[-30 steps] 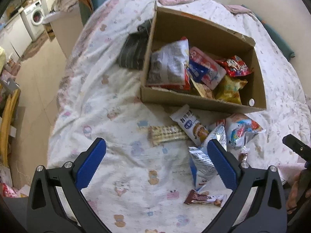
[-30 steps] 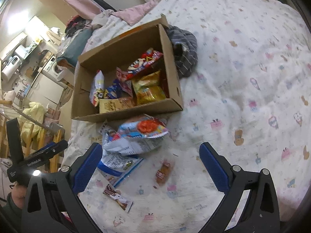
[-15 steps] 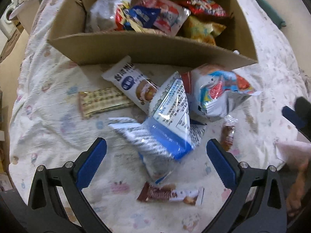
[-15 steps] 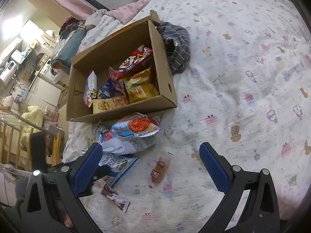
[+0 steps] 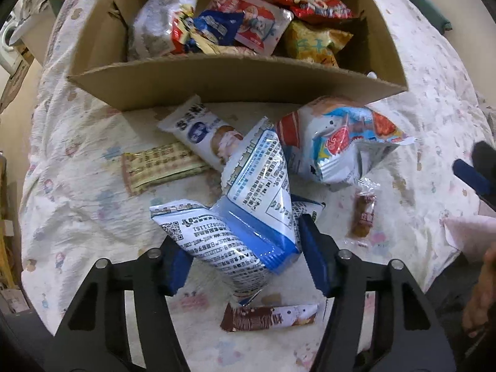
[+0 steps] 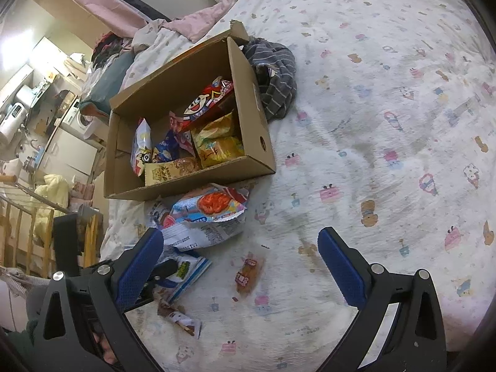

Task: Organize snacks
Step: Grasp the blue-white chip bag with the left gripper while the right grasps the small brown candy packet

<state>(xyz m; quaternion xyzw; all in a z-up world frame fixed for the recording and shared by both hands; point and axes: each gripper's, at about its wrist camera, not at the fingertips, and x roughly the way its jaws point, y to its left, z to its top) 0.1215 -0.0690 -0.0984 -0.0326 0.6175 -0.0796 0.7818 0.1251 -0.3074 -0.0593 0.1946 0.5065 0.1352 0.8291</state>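
Note:
A cardboard box [image 5: 235, 80] on the bed holds several snack bags; it also shows in the right wrist view [image 6: 192, 183]. My left gripper [image 5: 245, 254] has its jaws closed in on a blue and white snack bag [image 5: 248, 217] lying in front of the box. Beside it lie a red and blue bag [image 5: 344, 142], a white wafer pack [image 5: 201, 133], a beige cracker bar [image 5: 161, 167], a small brown candy [image 5: 364, 214] and a chocolate bar [image 5: 269, 316]. My right gripper [image 6: 238, 263] is open and empty above the small candy [image 6: 248, 274].
A striped grey cloth [image 6: 272, 71] lies behind the box. The printed bedsheet [image 6: 387, 124] spreads wide to the right. The bed's left edge drops to the floor, with furniture and a washing machine [image 6: 83, 117] beyond.
My left gripper has moved forward and down to the loose snacks, and its jaws have narrowed onto the blue and white bag. The right gripper has drifted slightly and stays open.

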